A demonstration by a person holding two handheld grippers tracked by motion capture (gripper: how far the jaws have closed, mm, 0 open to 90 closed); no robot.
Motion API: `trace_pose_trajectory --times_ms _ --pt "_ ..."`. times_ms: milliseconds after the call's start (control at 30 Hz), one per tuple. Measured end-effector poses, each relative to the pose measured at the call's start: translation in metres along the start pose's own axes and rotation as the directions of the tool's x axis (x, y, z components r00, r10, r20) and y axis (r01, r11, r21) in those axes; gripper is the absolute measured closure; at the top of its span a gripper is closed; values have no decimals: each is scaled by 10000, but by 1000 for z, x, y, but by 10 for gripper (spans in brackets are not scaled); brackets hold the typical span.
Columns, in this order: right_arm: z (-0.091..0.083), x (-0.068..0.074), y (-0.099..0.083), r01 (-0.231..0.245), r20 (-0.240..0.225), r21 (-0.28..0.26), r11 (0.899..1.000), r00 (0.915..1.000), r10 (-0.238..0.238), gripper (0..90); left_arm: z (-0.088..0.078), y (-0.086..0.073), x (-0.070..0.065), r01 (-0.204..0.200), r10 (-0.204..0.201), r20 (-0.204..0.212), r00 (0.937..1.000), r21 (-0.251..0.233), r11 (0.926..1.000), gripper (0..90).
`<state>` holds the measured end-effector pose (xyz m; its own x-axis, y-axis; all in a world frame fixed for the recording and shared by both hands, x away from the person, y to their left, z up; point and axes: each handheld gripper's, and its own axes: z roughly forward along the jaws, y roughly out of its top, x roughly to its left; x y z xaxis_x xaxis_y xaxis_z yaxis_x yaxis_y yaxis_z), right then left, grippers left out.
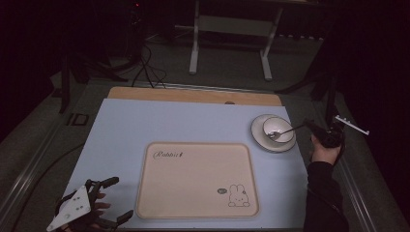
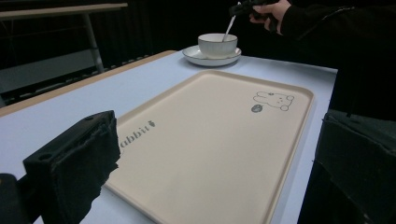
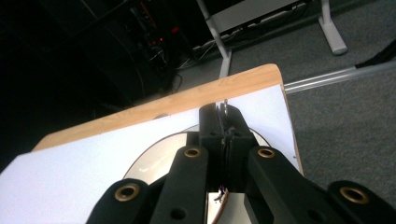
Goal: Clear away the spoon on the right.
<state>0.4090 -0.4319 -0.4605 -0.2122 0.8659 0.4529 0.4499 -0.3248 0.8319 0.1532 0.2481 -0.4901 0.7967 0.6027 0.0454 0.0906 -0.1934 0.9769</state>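
the spoon point(image 1: 285, 131) rests with its head in the bowl point(image 1: 277, 129) on the saucer point(image 1: 259, 136) at the table's far right, handle slanting out into the right gripper point(image 1: 309, 125). that hand reaches in from the right edge, jaws clenched on the handle tip. the left gripper point(image 1: 110, 199) sits near the tray point(image 1: 193, 179), jaws spread wide, holding nothing.

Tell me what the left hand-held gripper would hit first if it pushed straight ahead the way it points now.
Probably the beige tray: the left hand-held gripper, jaws open, looks straight across it. Farther along stands the bowl on its saucer, though depth is hard to judge.
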Motion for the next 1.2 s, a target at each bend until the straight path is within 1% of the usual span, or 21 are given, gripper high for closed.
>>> trace_pose_trajectory --times_ms 33,67,167,200,300,333,367,400,433,600,633,667,833,867,900,933,967,1000,1033,1133,1200 --pt "0 0 0 0 0 0 10000 10000 0 891 0 0 0 -4 4 -1 10000 -3 10000 0" --pt "0 4 2 207 -39 72 9998 9998 -207 892 0 0 0 -9 9 -1 10000 -4 10000 0" --pt "1 8 4 337 -59 114 9994 9994 -336 893 0 0 0 -13 13 -1 10000 -5 10000 0" --pt "1 11 5 567 -102 169 9982 9983 -565 894 0 0 0 -22 22 -4 10000 -4 10000 0" --pt "2 15 7 736 -151 213 9971 9972 -733 894 0 0 0 -29 29 4 10000 -2 10000 0" --pt "2 19 9 955 -125 250 9951 9954 -952 895 0 0 0 -37 37 4 10000 -4 10000 0" --pt "2 19 9 955 -125 250 9951 9954 -952 895 -1 0 0 -45 45 -5 10000 -1 10000 0" --pt "1 23 12 1186 -89 160 9928 9929 -1185 895 -1 0 0 -47 47 -3 10000 -5 10000 4" --pt "1 23 12 1186 -89 160 9928 9929 -1185 895 -1 0 0 -56 56 -9 10000 -8 10000 4" --pt "-1 31 20 1590 -138 277 9869 9872 -1586 895 -1 1 0 -66 66 3 10000 -18 10000 4" --pt "-1 31 20 1590 -138 277 9869 9872 -1586 895 -1 1 0 -66 66 3 10000 -18 10000 4" --pt "-2 35 22 1868 -99 384 9817 9824 -1865 895 -1 1 -1 -58 58 4 10000 -36 10000 4" --pt "-2 39 26 2072 -211 552 9767 9783 -2063 895 -1 1 -1 -45 45 5 10000 -27 10000 4" --pt "-3 41 28 2238 -248 649 9725 9746 -2226 895 -1 1 -1 -34 34 10 10000 -35 10000 4" --pt "-3 41 28 2238 -248 649 9725 9746 -2226 895 -1 1 0 -29 29 5 10000 -26 10000 4" --pt "-3 43 30 2447 -261 720 9669 9696 -2435 895 -1 1 0 -12 12 -2 10000 14 10000 4" --pt "-3 43 30 2447 -261 720 9669 9696 -2435 895 -1 1 0 -12 12 -2 10000 14 10000 4" --pt "-4 46 32 2738 -241 799 9585 9618 -2727 895 -1 1 0 6 -6 -9 10000 33 10000 4" --pt "-4 46 32 2738 -241 799 9585 9618 -2727 895 -1 1 0 6 -6 -9 10000 33 10000 4" --pt "-4 51 34 3040 -288 940 9480 9527 -3027 895 -1 1 1 115 -115 -28 9999 73 9999 3" --pt "-4 54 36 3383 -319 1039 9353 9410 -3368 895 -1 1 1 151 -151 -47 9999 62 9999 3"
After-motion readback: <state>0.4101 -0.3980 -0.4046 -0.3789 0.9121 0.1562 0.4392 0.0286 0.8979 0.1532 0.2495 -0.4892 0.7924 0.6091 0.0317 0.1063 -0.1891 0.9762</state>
